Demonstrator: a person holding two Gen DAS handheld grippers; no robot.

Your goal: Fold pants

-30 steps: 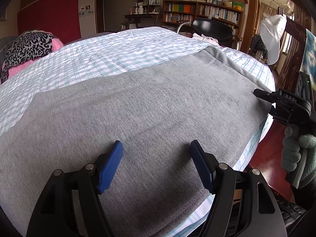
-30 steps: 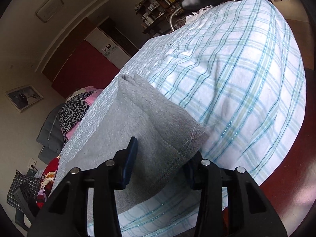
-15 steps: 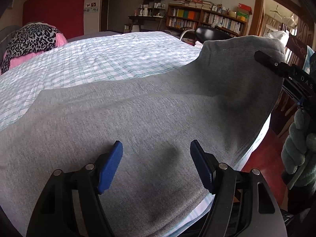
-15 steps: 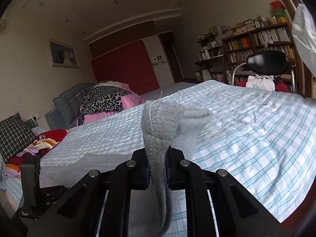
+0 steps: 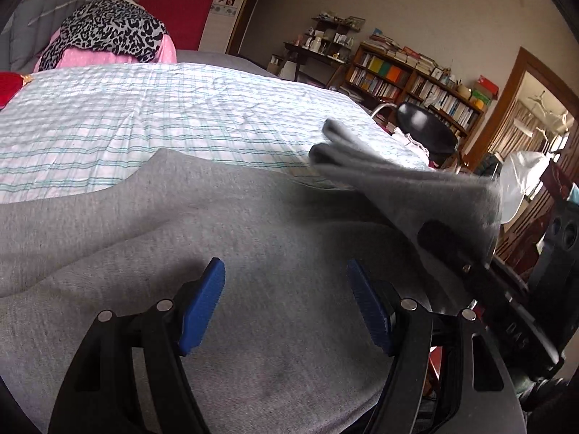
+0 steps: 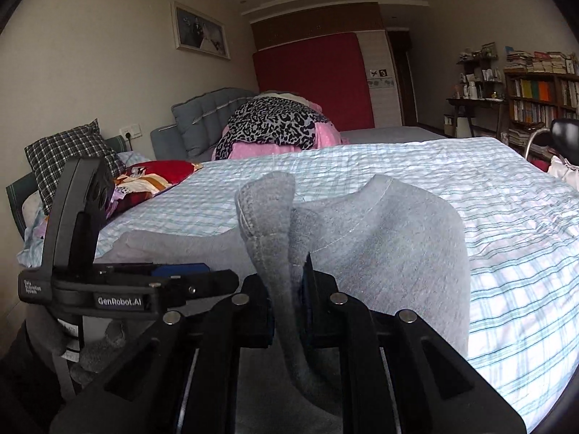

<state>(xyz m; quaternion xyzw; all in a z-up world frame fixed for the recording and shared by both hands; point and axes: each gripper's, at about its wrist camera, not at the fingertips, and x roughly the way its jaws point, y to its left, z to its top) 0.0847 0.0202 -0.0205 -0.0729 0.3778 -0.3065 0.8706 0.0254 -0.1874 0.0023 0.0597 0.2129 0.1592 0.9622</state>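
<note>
Grey pants (image 5: 224,238) lie spread along the near edge of a bed with a blue-checked sheet (image 5: 144,115). My left gripper (image 5: 286,300) is open and empty, hovering just above the grey fabric. My right gripper (image 6: 289,289) is shut on the pants' end (image 6: 267,217) and holds it lifted, so the cloth drapes over to the right (image 6: 398,246). In the left wrist view the lifted end (image 5: 416,188) hangs over the right gripper's body at the right. The left gripper (image 6: 181,271) also shows in the right wrist view at the left.
A leopard-print and pink bundle (image 6: 275,126) lies at the head of the bed, with a red cloth (image 6: 159,173) and a checked pillow (image 6: 68,152) to its left. Bookshelves (image 5: 409,79) and a black chair (image 5: 427,130) stand beyond the bed.
My right gripper closed on the pants' end, lifted it off the bed and carried it leftward over the rest of the pants. My left gripper stayed open above the fabric.
</note>
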